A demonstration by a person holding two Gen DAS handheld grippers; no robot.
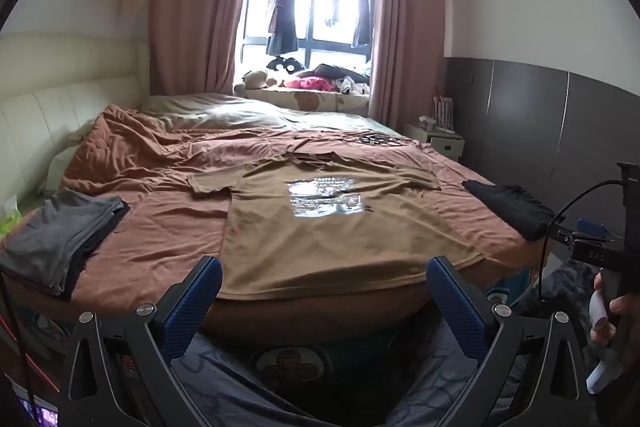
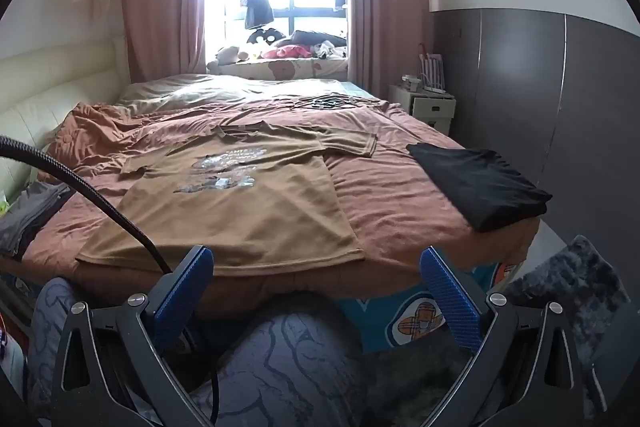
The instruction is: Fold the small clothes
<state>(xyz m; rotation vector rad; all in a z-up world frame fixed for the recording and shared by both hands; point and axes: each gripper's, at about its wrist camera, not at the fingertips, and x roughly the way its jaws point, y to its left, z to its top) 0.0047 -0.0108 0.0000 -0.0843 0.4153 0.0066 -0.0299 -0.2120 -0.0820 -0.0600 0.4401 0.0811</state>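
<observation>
Going left to right, we saw a folded grey stack at the left edge of the bed, well apart from everything else. Next came our left gripper, its blue-padded jaws spread wide apart with nothing between them, hovering at the foot of the bed.

Straight ahead of it lay the tan T-shirt, spread flat with its print facing up. Its long axis ran away from us, the hem nearest at the bed's edge and the collar far off toward the window. Both sleeves lay spread out to the sides.

Our right gripper also stood wide open and empty, at the foot of the bed. From its view the T-shirt sat ahead and to the left, its near right hem corner just beyond the left finger. We judged the left gripper closer to the middle of the hem, and the right one closer to that corner.

Farthest right, a folded black garment rested near the bed's right edge, apart from the shirt.

We saw no baskets or bins.
</observation>
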